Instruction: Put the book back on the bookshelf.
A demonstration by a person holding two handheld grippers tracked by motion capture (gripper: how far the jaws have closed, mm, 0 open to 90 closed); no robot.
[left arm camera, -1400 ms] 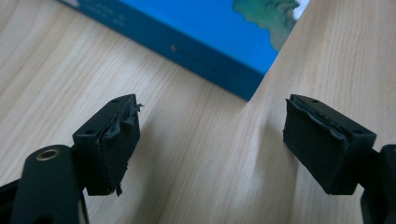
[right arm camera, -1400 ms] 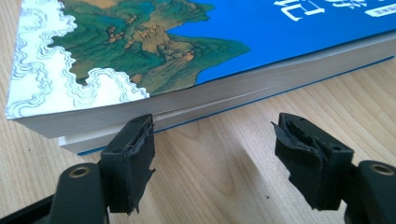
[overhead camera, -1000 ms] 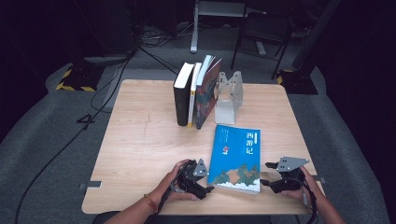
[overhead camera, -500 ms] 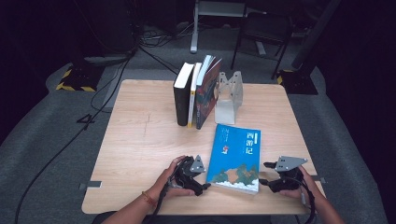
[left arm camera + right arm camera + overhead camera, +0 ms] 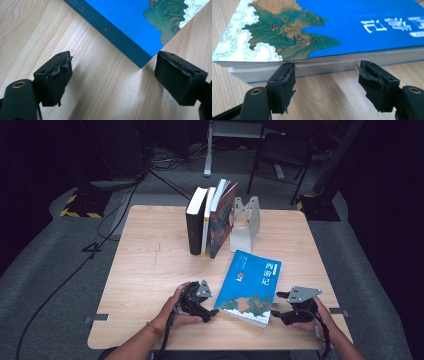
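On the pale wood table, your left gripper stands apart, the blue book cornering just ahead of its jaws. Your right gripper, also apart, faces the page edge, flanking the book so you can lift it toward the upright books.

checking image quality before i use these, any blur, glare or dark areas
High view: soft and grainy, table lit, surroundings nearly black. Left gripper view: sharp wood grain, soft shadows under the open jaws, blue book clear. Right gripper view: book cover slightly soft at its far end, no glare.
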